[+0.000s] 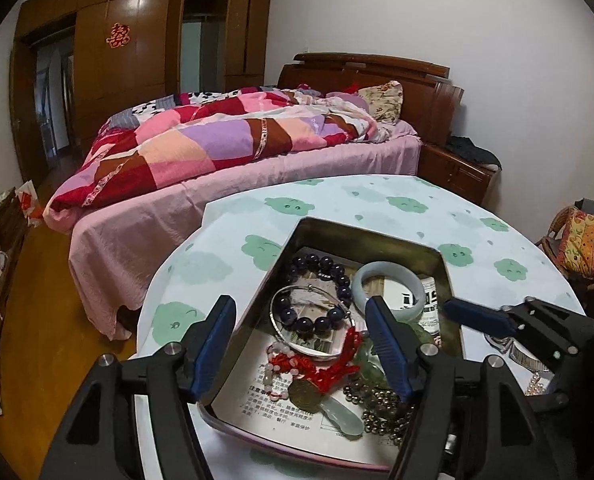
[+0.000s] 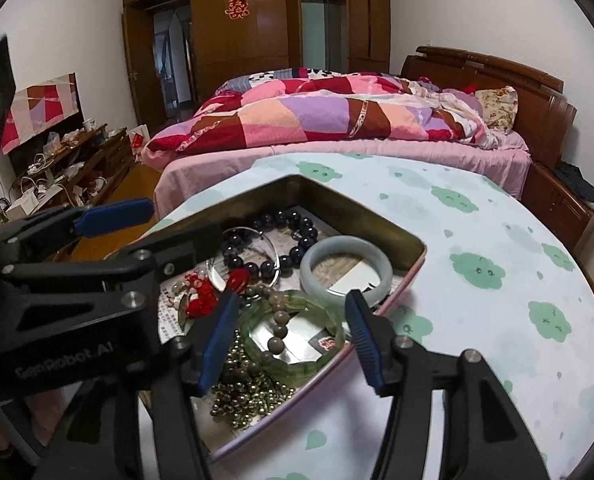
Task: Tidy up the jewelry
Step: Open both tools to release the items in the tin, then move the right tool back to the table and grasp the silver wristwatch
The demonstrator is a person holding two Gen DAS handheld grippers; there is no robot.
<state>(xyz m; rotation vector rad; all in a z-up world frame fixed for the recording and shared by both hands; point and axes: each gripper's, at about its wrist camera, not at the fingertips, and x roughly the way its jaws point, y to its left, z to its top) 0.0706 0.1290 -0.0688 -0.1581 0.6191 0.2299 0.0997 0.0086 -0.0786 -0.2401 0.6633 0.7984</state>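
An open metal tin (image 1: 377, 236) (image 2: 357, 208) sits on the round table and holds a heap of jewelry. Inside lie a dark purple bead bracelet (image 1: 339, 270) (image 2: 297, 224), a pale jade bangle (image 1: 417, 292) (image 2: 313, 264), a thin silver bangle (image 1: 297, 342), a red knotted cord with a coin (image 1: 305, 396), a green translucent bracelet (image 2: 253, 340) and a brassy bead chain (image 2: 249, 396). My left gripper (image 1: 300, 301) (image 2: 173, 224) hovers open over the tin's left half. My right gripper (image 2: 292, 296) is open above the green bracelet, gripping nothing.
The table wears a white cloth with green clouds (image 1: 257, 220) (image 2: 497, 260). A chain and pearls (image 1: 533, 376) lie outside the tin on the right. A bed with a patchwork quilt (image 1: 225, 144) stands just behind, and a cluttered low shelf (image 2: 69, 176) stands at the left.
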